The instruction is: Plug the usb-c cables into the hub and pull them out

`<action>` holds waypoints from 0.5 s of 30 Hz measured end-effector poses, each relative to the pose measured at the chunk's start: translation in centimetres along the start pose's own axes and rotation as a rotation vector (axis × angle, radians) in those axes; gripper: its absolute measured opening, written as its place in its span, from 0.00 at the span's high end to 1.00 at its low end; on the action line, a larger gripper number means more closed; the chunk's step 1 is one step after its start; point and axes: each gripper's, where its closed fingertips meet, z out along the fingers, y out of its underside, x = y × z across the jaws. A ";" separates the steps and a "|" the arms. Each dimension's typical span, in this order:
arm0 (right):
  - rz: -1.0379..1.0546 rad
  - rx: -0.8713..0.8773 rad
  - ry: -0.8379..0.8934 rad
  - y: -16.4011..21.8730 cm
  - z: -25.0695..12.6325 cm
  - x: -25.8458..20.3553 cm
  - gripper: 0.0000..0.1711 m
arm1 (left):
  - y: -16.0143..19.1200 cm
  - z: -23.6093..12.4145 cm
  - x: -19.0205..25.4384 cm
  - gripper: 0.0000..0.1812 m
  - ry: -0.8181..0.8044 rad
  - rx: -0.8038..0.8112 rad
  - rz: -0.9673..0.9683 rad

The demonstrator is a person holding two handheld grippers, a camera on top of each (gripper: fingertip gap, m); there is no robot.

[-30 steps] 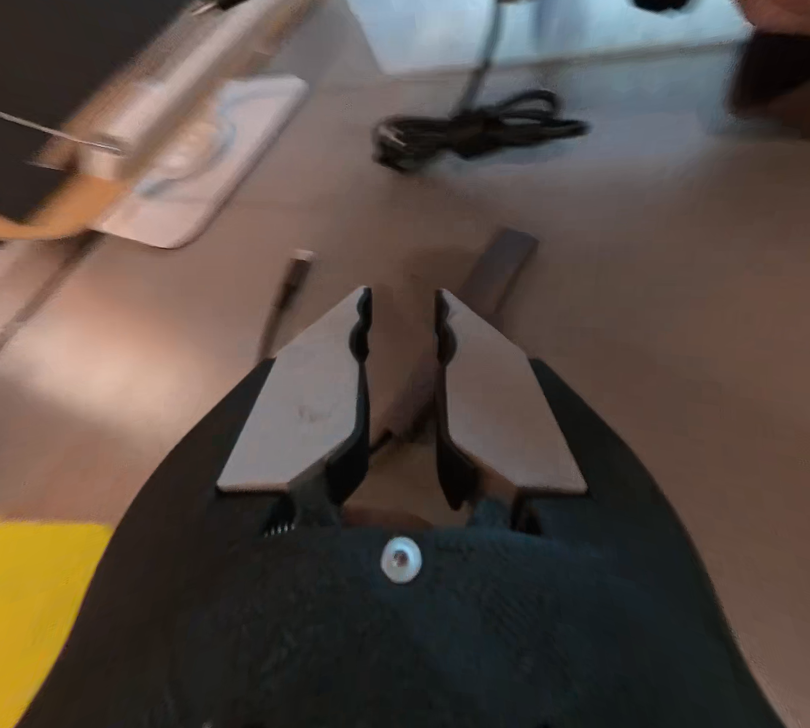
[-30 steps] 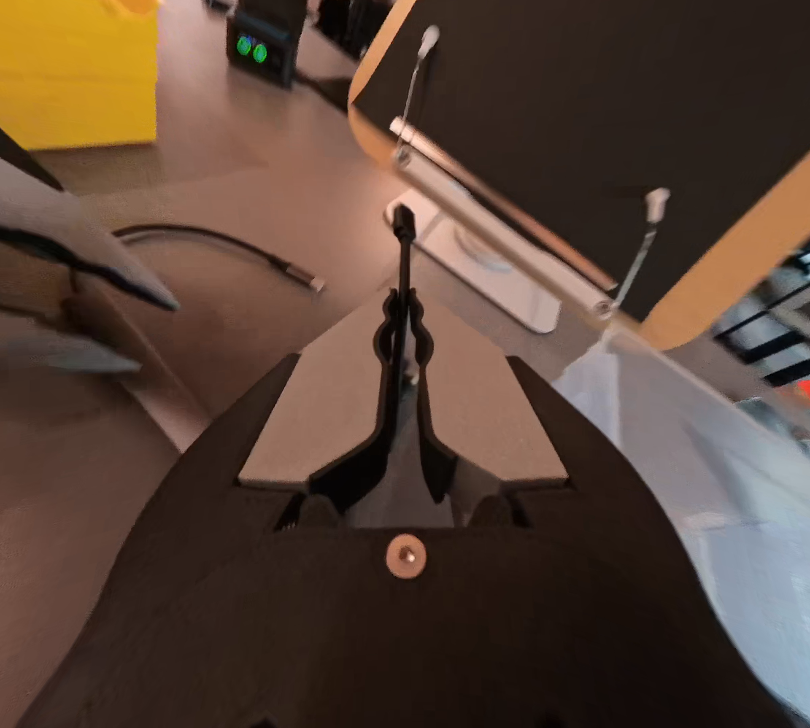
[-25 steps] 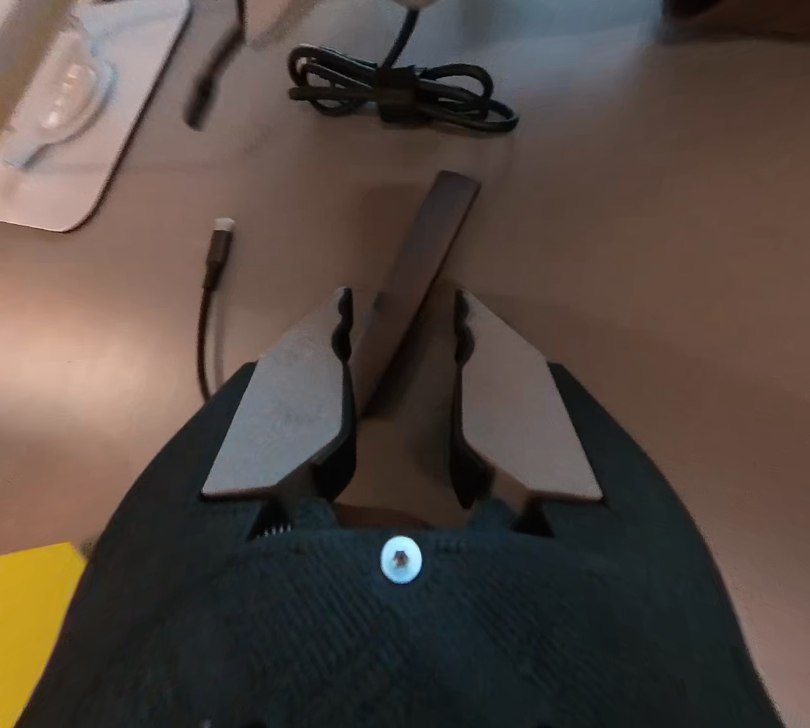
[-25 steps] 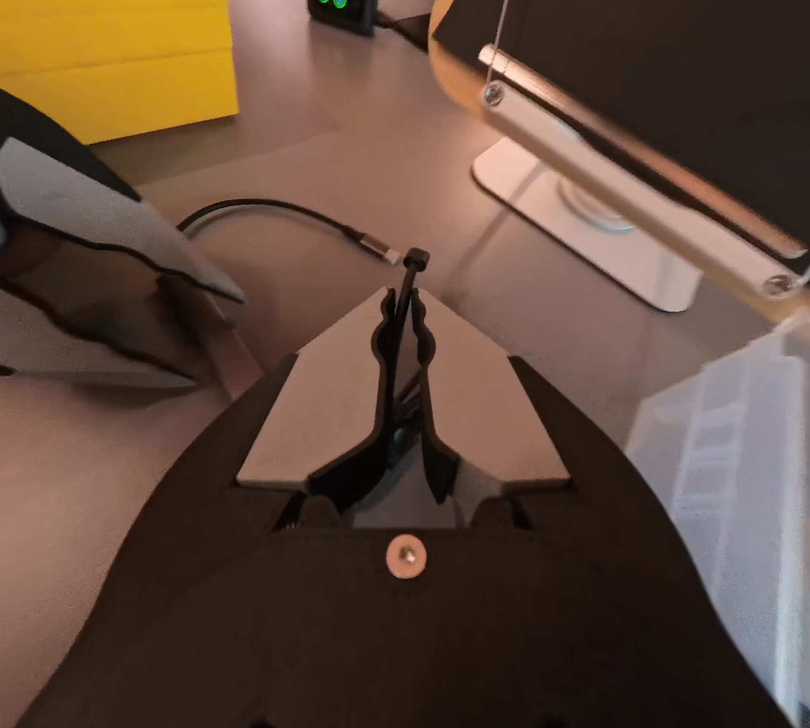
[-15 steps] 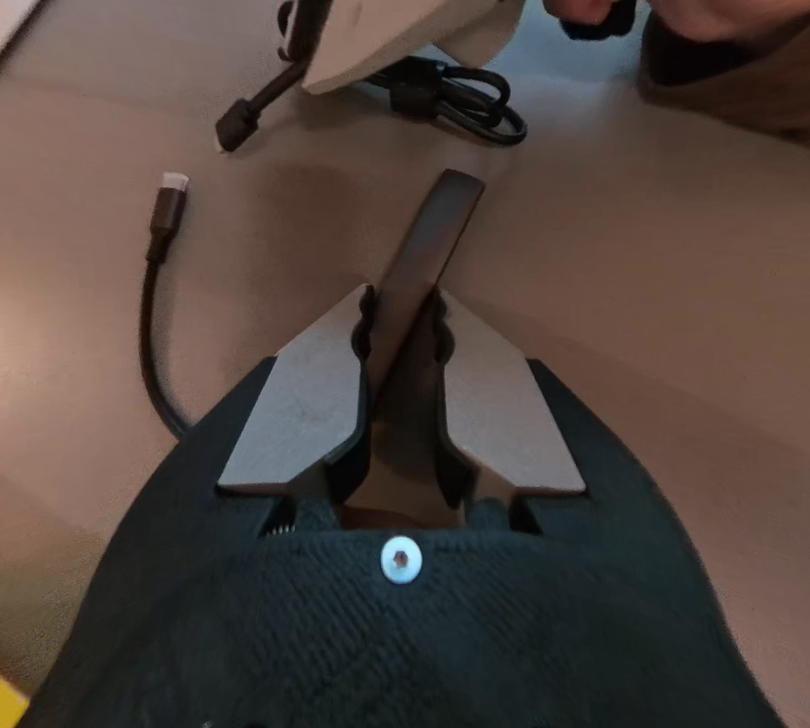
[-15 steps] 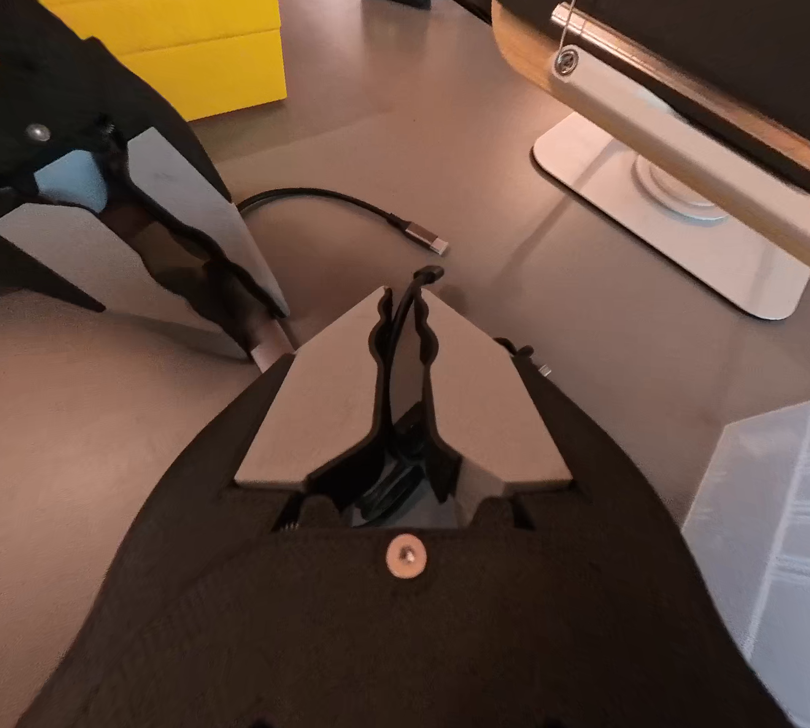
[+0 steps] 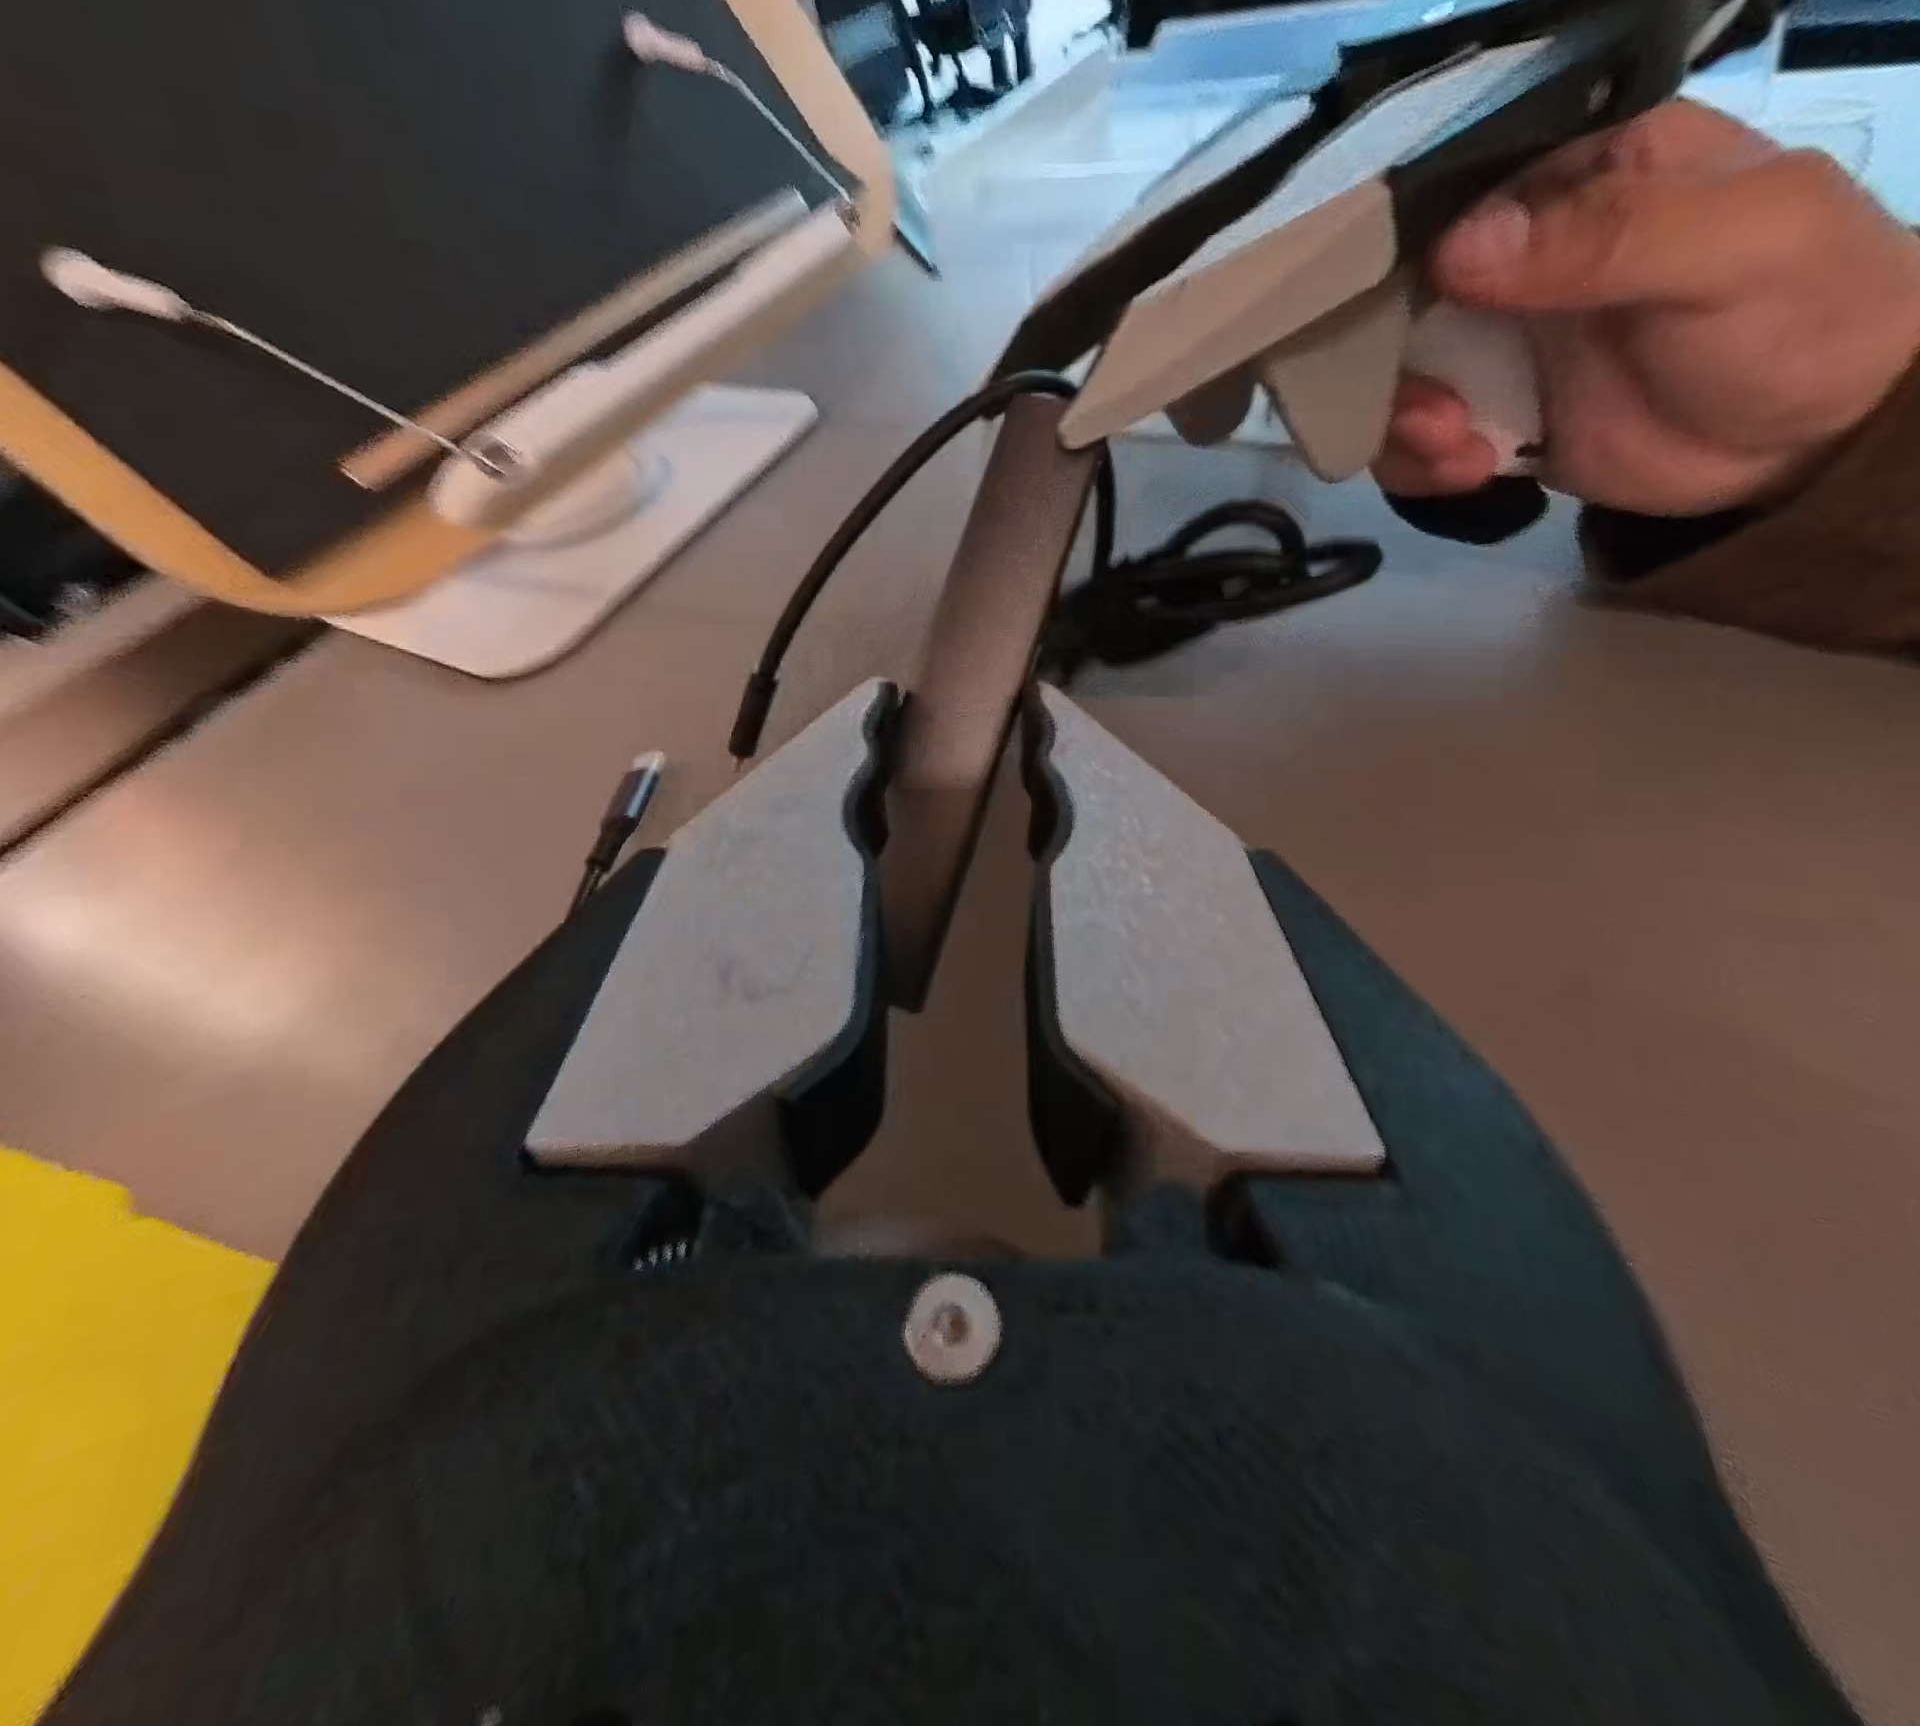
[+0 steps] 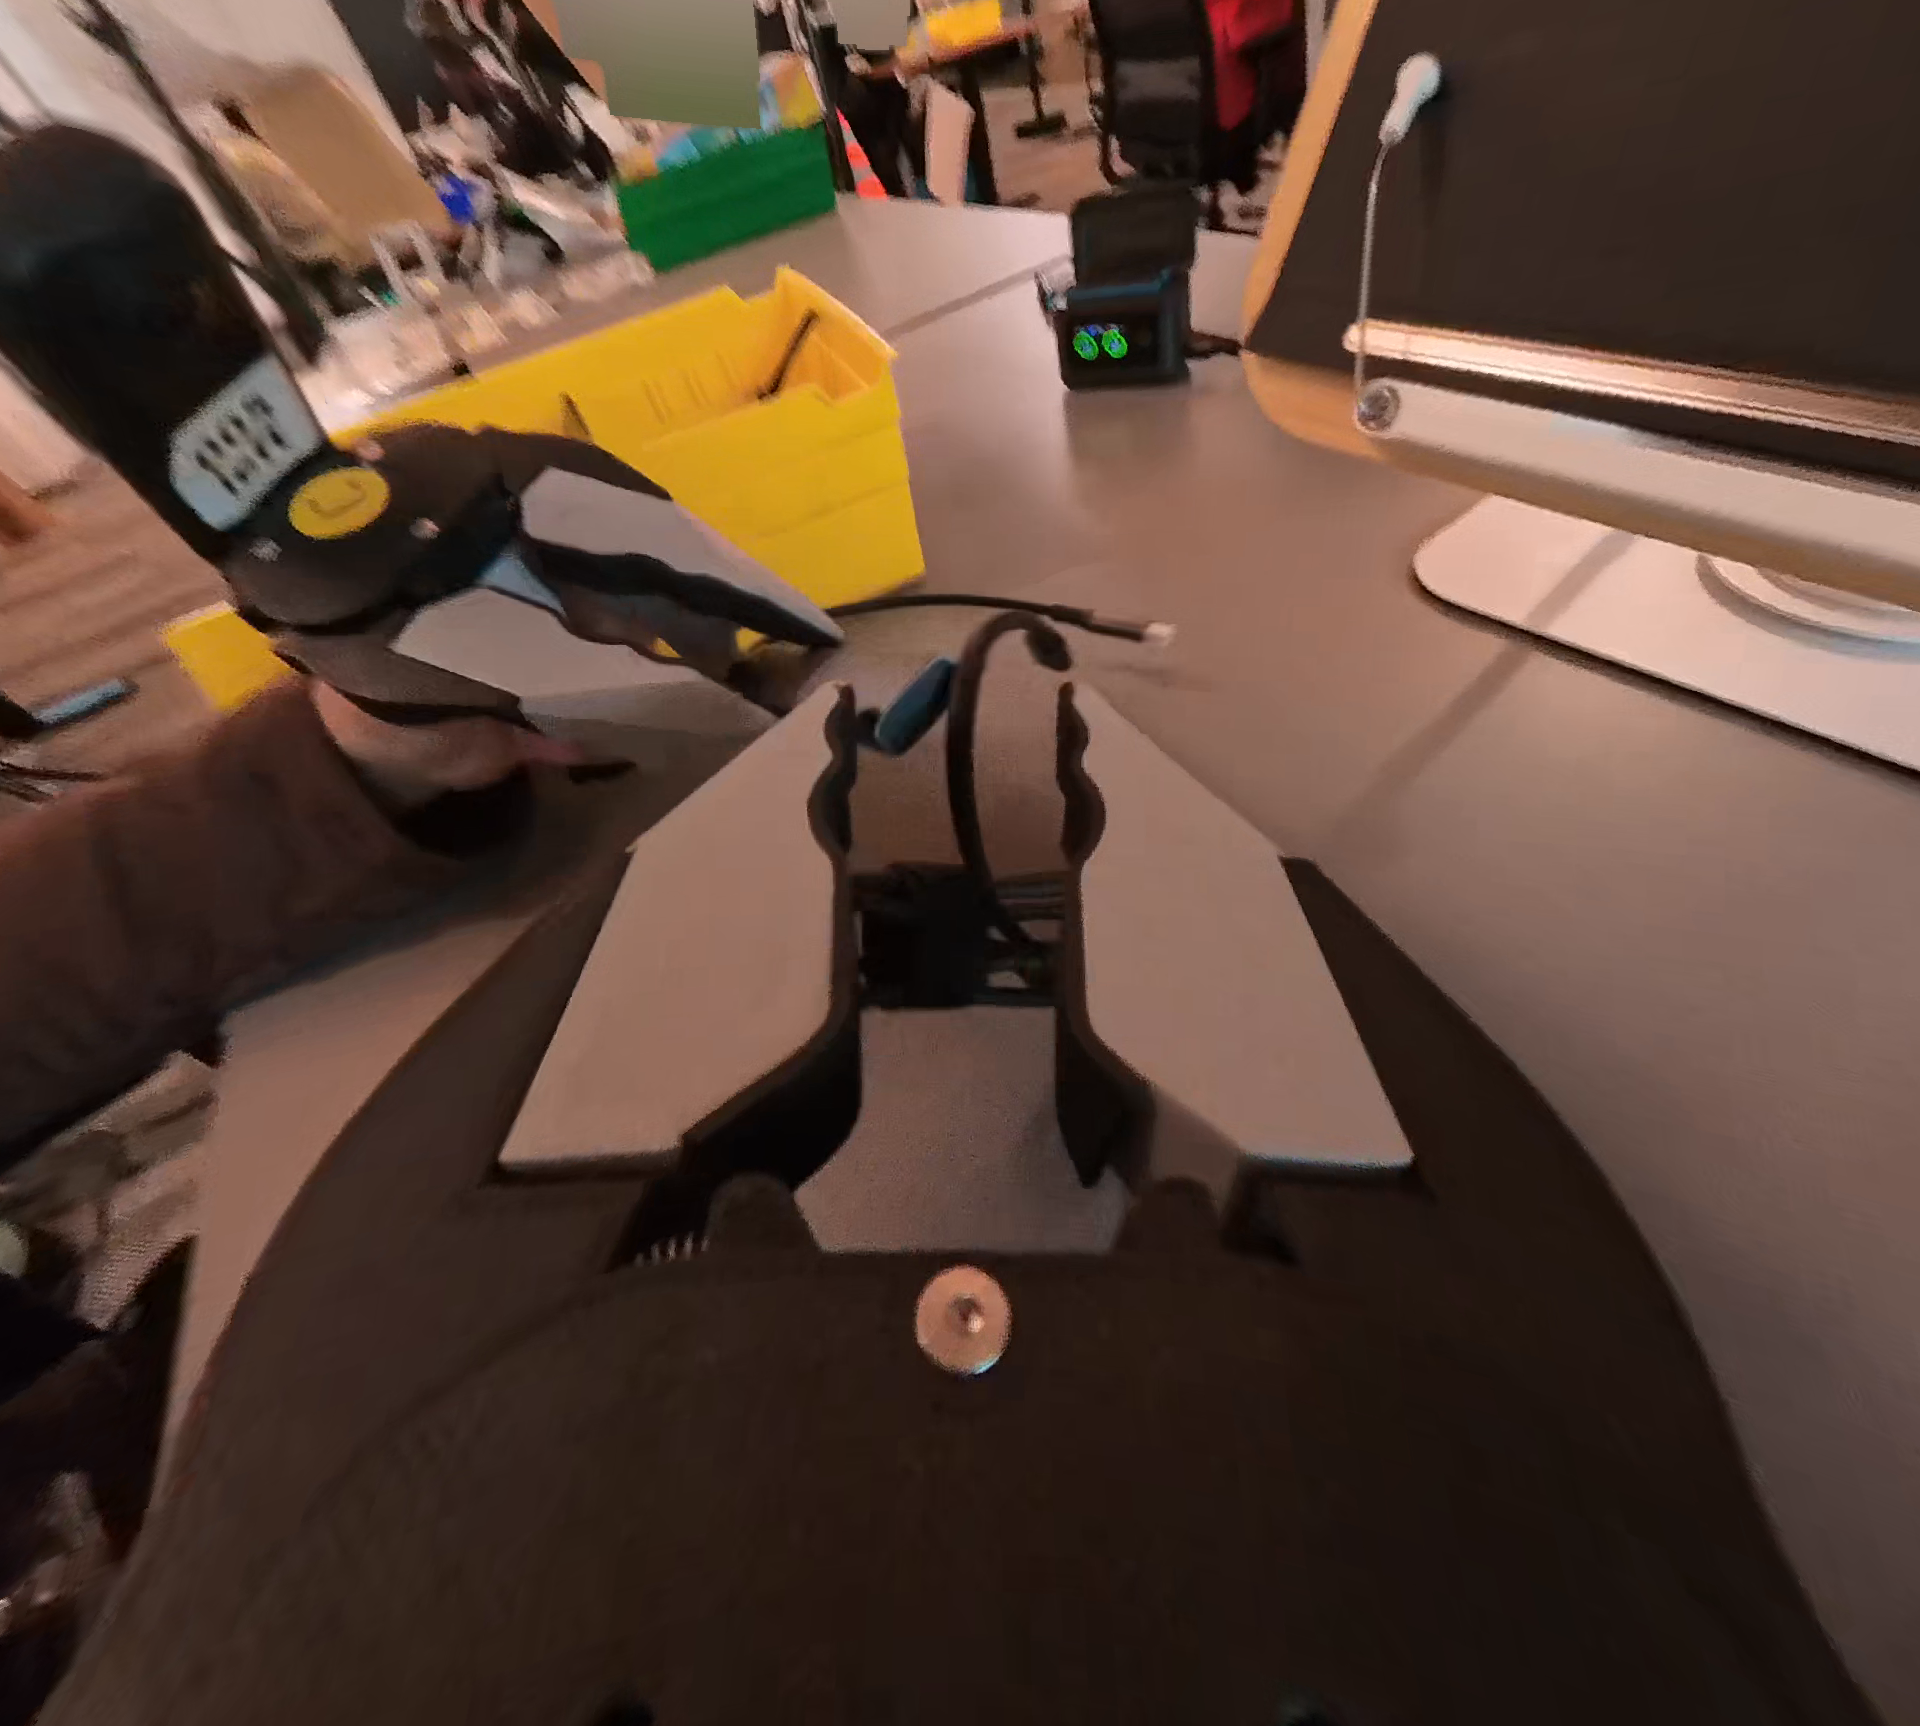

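Observation:
My left gripper [image 7: 956, 710] is shut on the grey bar-shaped hub [image 7: 1013, 554] and holds it tilted up off the table. The hub's far end meets one fingertip of my right gripper [image 7: 1195, 440], which a hand holds. My right gripper [image 8: 951, 700] is open. A black usb-c cable [image 8: 966, 793] arches up between its fingers without being pinched. Its plug [image 7: 746, 720] hangs free beside the hub. A second cable lies on the table with its silver plug [image 7: 639, 783] free; the plug also shows in the right wrist view [image 8: 1153, 632].
A monitor on a white stand [image 7: 582, 575] stands at the left; it sits at the right in the right wrist view [image 8: 1662, 616]. A coil of black cable [image 7: 1226, 564] lies behind the hub. A yellow bin [image 8: 790, 450] and a small black device with green lights [image 8: 1122, 336] stand farther back.
My right gripper has opened and let go of the black cable. My left gripper has closed on the hub and tilted it up off the table toward the right gripper.

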 end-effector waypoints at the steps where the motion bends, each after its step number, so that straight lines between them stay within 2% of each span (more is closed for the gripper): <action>1: 0.022 0.029 -0.034 -0.4 -0.2 -0.3 0.78 | -0.6 -0.2 -0.2 0.88 -0.031 0.035 0.027; 5: 0.111 0.104 -0.192 -1.5 -0.6 -1.9 0.76 | -3.1 -1.4 -0.4 0.88 -0.121 0.178 0.148; 8: 0.148 0.110 -0.300 -1.6 -0.5 -3.4 0.72 | -4.3 -2.1 0.4 0.88 -0.121 0.253 0.218; 12: 0.165 0.146 -0.478 -2.4 -0.9 -6.4 0.64 | -4.7 -2.0 2.0 0.88 -0.098 0.283 0.304; 15: 0.176 0.184 -0.560 -3.1 -1.4 -7.7 0.65 | -4.6 -1.6 2.8 0.88 -0.091 0.275 0.354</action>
